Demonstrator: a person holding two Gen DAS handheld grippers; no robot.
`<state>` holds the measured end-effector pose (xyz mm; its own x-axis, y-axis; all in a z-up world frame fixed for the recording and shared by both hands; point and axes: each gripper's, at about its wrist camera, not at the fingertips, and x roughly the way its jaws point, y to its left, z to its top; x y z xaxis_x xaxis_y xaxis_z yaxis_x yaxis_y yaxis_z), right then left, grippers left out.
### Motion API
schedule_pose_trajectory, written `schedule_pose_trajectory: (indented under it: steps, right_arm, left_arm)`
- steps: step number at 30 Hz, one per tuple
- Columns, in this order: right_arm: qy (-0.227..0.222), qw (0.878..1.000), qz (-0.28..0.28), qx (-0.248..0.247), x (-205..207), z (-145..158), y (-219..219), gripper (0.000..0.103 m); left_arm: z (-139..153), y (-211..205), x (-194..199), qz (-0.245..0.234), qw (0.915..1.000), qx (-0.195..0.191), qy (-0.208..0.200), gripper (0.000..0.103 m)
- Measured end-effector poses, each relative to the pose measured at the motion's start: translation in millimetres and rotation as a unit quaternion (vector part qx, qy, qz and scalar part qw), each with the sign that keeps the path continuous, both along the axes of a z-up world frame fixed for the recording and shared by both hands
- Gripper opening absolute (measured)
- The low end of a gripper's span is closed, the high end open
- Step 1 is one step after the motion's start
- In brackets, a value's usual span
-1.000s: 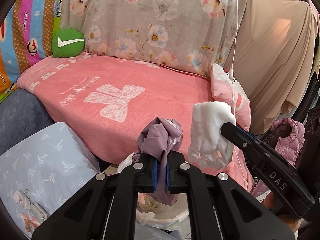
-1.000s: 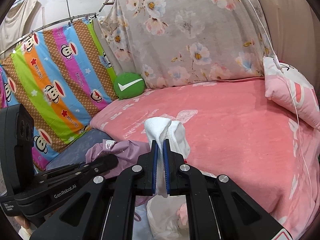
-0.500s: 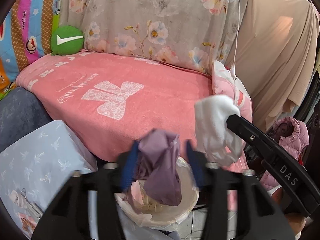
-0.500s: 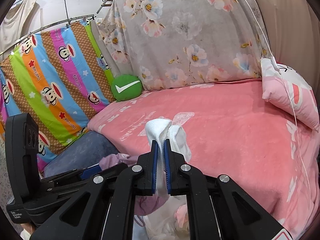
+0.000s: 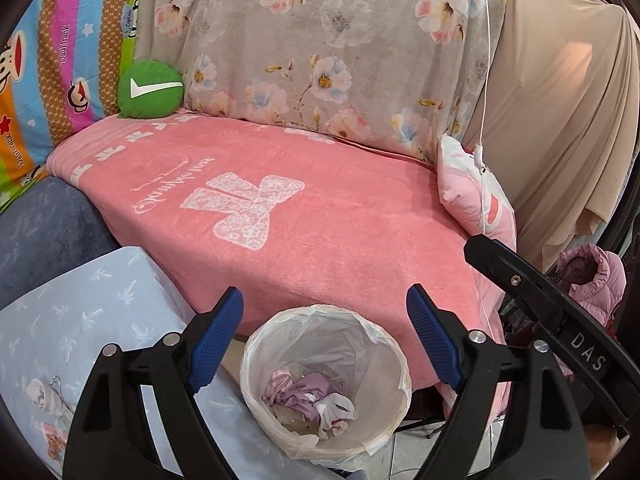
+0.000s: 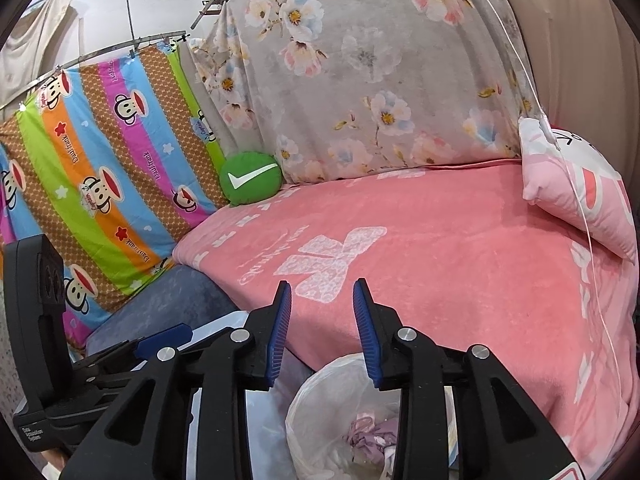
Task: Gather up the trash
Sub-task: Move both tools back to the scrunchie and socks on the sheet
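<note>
A pink blanket (image 5: 320, 240) covers the bed, with a round green pillow (image 5: 150, 90) at the back and a pink pillow (image 5: 476, 196) on the side

Readable marks on fabric and tool

Showing "DAS" on the right gripper (image 5: 586, 354); repeating "Paul frank" along the striped monkey sheet (image 6: 100, 184); bearing a white check mark on the green cushion (image 5: 150, 90); carrying illegible script on the pink blanket (image 5: 320, 216).

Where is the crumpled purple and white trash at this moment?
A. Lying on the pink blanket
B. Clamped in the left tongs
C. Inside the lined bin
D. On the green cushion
C: the purple and white trash lies at the bottom of the lined bin, and the left tongs above it are opening with nothing between them.
</note>
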<state>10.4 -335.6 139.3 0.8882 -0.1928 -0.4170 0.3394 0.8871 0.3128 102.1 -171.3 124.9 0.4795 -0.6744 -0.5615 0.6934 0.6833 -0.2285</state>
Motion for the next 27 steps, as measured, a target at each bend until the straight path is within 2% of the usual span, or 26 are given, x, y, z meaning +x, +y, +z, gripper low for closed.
schedule_pose_trajectory:
  steps: [14, 16, 27]
  right_arm:
    - [0.013, 0.999, 0.032, -0.005, 12, -4, 33, 0.035]
    - [0.016, 0.999, 0.038, -0.005, 16, -6, 40, 0.038]
    - [0.041, 0.995, 0.090, -0.009, 40, -20, 95, 0.039]
  left_arm:
    - [-3, 39, 4, 0.033, 0.9994, -0.005, 0.004, 0.080]
    - [-6, 47, 6, 0.042, 0.9991, -0.003, 0.006, 0.080]
    - [-23, 107, 18, 0.108, 0.9940, 0.007, 0.016, 0.080]
